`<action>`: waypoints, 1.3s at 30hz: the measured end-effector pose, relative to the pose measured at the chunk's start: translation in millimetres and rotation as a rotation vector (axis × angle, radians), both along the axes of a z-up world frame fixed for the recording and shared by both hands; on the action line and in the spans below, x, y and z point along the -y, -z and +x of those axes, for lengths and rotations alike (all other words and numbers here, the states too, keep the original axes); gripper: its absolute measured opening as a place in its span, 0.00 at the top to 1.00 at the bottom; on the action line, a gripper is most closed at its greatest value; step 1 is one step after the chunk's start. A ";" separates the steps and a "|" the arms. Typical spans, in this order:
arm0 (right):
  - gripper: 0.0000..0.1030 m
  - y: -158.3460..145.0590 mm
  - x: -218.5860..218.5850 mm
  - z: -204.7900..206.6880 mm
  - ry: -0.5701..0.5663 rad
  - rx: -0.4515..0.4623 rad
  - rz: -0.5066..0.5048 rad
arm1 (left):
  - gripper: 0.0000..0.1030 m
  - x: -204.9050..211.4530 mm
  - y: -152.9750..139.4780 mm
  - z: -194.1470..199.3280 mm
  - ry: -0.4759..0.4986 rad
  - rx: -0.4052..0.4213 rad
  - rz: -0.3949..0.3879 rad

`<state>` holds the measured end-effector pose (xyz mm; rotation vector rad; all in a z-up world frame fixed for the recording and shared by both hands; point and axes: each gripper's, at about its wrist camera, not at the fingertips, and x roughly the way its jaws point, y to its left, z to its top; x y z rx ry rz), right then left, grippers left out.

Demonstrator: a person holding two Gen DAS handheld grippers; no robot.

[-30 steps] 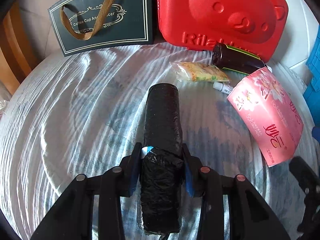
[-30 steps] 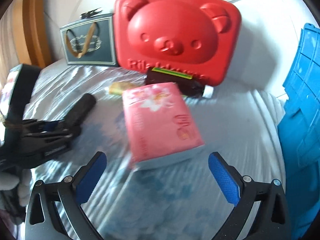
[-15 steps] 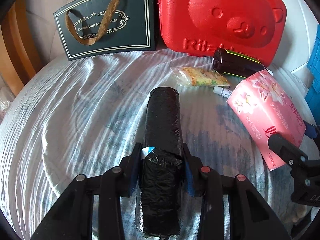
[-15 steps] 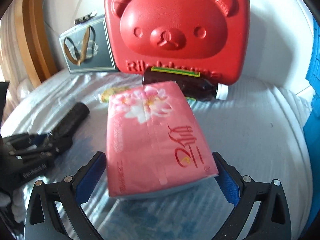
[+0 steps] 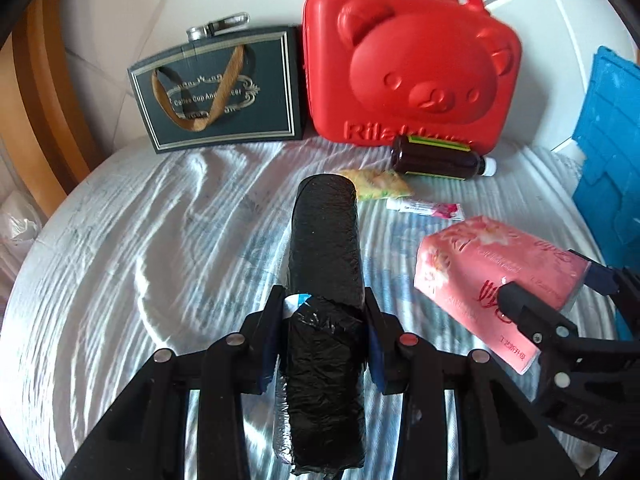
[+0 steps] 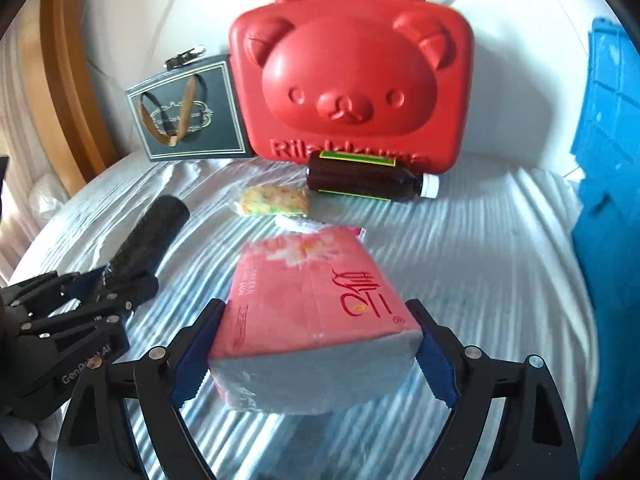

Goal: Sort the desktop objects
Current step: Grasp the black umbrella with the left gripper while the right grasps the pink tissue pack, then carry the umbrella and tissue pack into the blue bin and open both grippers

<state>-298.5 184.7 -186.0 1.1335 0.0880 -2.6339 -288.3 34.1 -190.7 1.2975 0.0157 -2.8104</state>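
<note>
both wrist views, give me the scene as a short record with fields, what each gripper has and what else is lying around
surface: white striped cloth
left gripper: shut on black roll, gripped near its near end
right gripper: jaws closing, pink tissue pack between them, pads at its sides
at the back: red bear case upright, dark gift bag beside it
in front of case: brown bottle lying on its side, yellow snack packet, small tube
right edge: blue crate
</note>
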 end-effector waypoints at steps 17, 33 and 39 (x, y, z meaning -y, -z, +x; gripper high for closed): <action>0.15 -170.4 0.0 142.2 -0.008 -0.345 -0.011 | 0.66 -11.1 -153.1 132.8 0.025 -0.310 0.012; 0.15 -284.8 -131.2 286.0 0.198 -0.642 -0.012 | 0.66 -134.4 -242.3 224.9 0.177 -0.534 0.035; 0.15 -304.7 -230.6 321.7 0.347 -0.684 0.026 | 0.66 -218.9 -270.3 240.3 0.273 -0.581 0.056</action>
